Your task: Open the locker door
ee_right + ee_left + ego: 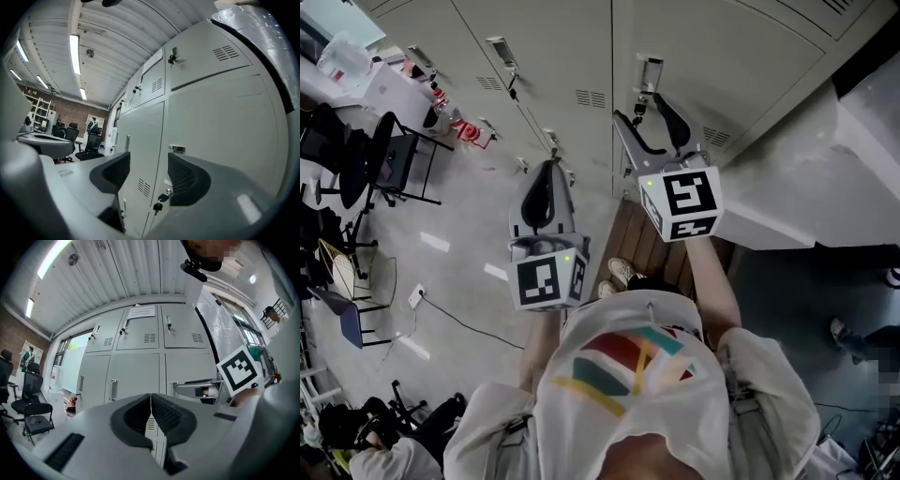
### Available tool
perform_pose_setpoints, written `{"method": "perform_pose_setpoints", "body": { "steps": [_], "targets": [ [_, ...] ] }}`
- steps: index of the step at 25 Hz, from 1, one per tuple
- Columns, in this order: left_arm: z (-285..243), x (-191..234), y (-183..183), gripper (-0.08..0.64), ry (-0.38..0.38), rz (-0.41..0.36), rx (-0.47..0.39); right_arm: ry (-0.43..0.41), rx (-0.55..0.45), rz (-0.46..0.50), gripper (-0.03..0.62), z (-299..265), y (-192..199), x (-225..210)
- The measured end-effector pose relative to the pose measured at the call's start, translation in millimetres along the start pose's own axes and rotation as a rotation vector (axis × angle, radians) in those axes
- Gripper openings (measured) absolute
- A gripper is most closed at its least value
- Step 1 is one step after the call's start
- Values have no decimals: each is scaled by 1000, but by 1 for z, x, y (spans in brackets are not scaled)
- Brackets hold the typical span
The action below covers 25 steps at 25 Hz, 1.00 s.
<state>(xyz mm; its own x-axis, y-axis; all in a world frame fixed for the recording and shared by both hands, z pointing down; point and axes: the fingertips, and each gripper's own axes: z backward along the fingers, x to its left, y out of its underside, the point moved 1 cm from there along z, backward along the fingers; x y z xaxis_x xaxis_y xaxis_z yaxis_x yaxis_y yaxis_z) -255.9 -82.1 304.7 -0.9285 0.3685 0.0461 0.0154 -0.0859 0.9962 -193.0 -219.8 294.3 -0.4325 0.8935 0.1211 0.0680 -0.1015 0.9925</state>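
Right gripper (149,172) fills the near foreground of its own view. Its jaws are spread wide and nothing is pressed between them. Through the gap show a door seam and a key (158,205) hanging from its lock. That spread looks like readiness to take something on the door, though I cannot say whether the key or the handle is meant.

In the head view the gripper is held out level, tips just short of the locker door (722,66). This is the lower door at the right end of the bank, and it is shut flush with its neighbours. A small metal handle plate (177,149) sits above the lock, near the door's left edge. The gripper lines up with that edge, which I judge to be the side that will swing free.

Left gripper (547,169) is clenched, pads together on nothing. It is held to the left and nearer the person, probably to be clear of the door's swing.

A white paper notice (140,311) is stuck across the upper lockers, its print too small to read. Each gripper's cube carries black-and-white square markers (689,199), which are patterns, not letters. A poster (93,123) on the far brick wall is illegible. No brand shows on the lockers. Office chairs (389,155) stand well apart at the far left.
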Motion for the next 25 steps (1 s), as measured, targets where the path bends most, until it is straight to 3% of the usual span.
{"method": "perform_pose_setpoints", "body": {
  "steps": [14, 25],
  "targets": [
    [-1, -11, 9, 17, 32, 1, 26, 35, 72, -196, 241, -56, 20, -41],
    [5, -1, 12, 18, 2, 7, 32, 13, 100, -159, 241, -68, 26, -34]
  ]
}}
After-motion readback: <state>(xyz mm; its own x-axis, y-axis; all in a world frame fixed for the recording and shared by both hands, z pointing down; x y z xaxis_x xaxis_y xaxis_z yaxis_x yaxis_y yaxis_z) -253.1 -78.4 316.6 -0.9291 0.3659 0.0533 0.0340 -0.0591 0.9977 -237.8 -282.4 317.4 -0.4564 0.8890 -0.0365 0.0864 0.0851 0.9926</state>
